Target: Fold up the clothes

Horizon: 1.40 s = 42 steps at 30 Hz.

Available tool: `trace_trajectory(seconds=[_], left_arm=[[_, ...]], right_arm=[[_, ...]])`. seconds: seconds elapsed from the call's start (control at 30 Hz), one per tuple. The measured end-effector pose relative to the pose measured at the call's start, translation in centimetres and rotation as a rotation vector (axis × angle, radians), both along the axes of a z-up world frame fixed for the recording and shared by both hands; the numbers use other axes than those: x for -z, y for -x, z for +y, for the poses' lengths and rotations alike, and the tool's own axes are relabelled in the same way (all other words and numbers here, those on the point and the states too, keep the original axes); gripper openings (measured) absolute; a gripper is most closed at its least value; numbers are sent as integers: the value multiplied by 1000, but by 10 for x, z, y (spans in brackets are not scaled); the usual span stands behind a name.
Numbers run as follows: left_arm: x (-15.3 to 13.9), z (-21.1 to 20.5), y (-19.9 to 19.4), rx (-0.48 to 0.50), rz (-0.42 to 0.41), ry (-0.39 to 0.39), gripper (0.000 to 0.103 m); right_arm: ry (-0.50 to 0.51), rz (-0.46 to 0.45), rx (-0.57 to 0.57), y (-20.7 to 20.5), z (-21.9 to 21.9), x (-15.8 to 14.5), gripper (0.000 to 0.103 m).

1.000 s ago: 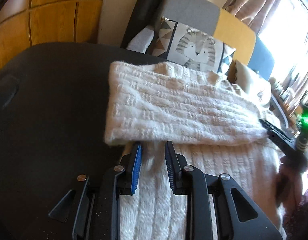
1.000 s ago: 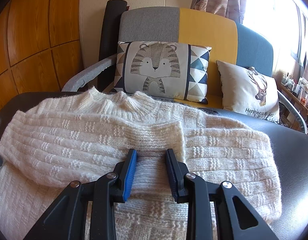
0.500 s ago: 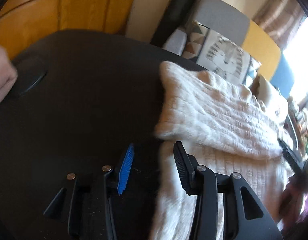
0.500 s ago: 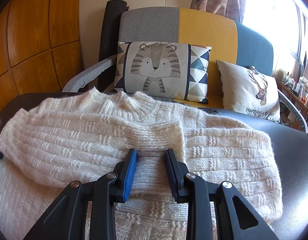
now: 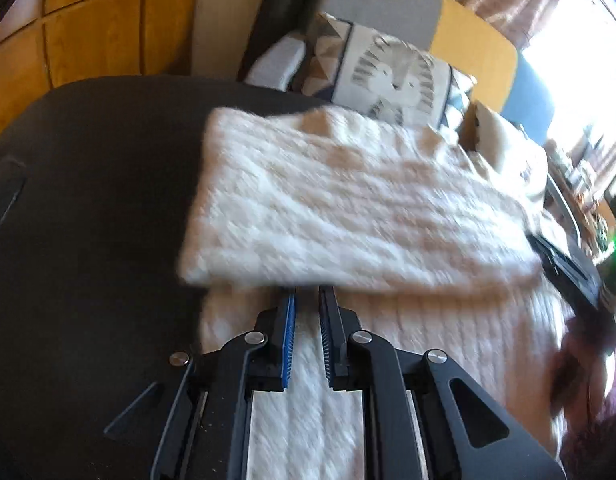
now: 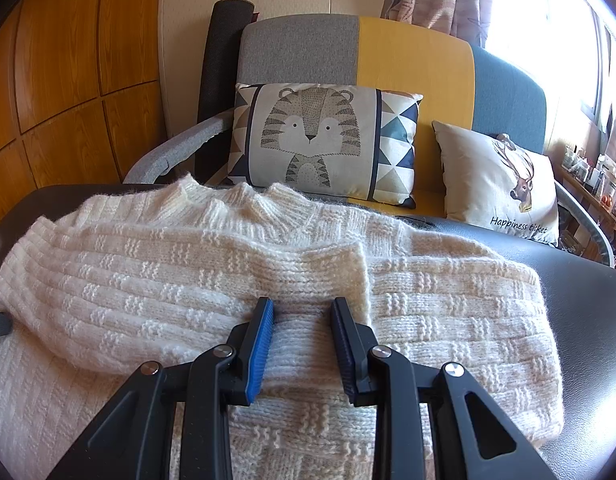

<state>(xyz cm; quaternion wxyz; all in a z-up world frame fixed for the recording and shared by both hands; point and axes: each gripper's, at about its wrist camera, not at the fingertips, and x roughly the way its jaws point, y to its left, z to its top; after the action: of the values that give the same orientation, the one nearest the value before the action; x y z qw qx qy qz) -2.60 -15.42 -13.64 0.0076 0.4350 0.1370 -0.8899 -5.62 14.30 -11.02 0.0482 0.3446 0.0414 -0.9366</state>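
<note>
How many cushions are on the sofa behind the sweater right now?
2. The tiger cushion leans against the grey and yellow backrest, just behind the sweater's collar. The deer cushion sits to its right, by the blue section. More could be hidden out of frame.

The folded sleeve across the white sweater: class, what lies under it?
Under the folded sleeve lies the sweater's body, spread on the dark table. How much body, and any table beneath, stays covered and cannot be seen.
</note>
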Motion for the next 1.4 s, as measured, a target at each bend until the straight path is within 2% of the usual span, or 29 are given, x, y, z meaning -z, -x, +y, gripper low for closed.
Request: trace_trajectory(seconds=[0.07, 0.13, 0.17, 0.3, 0.4, 0.47, 0.57, 0.6, 0.63, 0.67, 0.7, 0.73, 0.8, 0.9, 0.93, 1.0, 1.17, 1.3, 1.4], left_arm=[[9, -10, 1, -30, 37, 24, 13], [10, -25, -4, -56, 53, -46, 13], [8, -27, -7, -70, 55, -45, 13], [-1, -18, -14, -77, 38, 11, 13], [-13, -1, -22, -55, 30, 18, 14], [-25, 10, -36, -58, 86, 44, 14], [-54, 30, -51, -60, 240, 65, 15], [-62, 34, -46, -56, 270, 59, 19], [-69, 39, -39, -51, 290, 53, 32], [-73, 43, -25, -48, 288, 55, 42], [-76, 47, -11, -46, 285, 58, 57], [-74, 50, 4, -53, 269, 75, 59], [-60, 50, 40, -97, 170, 144, 59], [-28, 33, 65, -170, 52, 217, 59], [-18, 28, 65, -156, 50, 207, 61], [-23, 19, 55, -171, 113, 153, 62], [-23, 26, 51, -170, 107, 203, 63], [-22, 22, 53, -176, 121, 186, 63], [-22, 21, 53, -179, 127, 185, 63]], right_arm=[[2, 0, 0, 0, 0, 0, 28], [3, 0, 0, 0, -1, 0, 28], [3, 1, 0, 0, -1, 0, 28], [7, 0, -1, 0, -1, 1, 28], [9, 0, -2, 0, 0, 1, 28], [9, 1, -1, 0, 0, 1, 28], [8, 1, -1, 0, 1, 1, 28], [8, 1, -1, 0, 1, 1, 28], [9, 1, -1, 0, 1, 1, 28], [9, 1, -1, 0, 0, 1, 28], [9, 1, -1, 0, 0, 1, 28], [8, 2, -1, 0, 0, 1, 28], [8, 2, -1, 0, -1, 1, 28], [17, 2, -2, 0, 0, 1, 28], [21, 3, -2, 0, 0, 1, 28], [23, 3, -3, 1, 0, 2, 28], [52, 1, -21, 0, 3, 0, 31], [105, -23, -33, 1, 11, -10, 30], [103, 54, -80, -4, -1, -36, 29]])
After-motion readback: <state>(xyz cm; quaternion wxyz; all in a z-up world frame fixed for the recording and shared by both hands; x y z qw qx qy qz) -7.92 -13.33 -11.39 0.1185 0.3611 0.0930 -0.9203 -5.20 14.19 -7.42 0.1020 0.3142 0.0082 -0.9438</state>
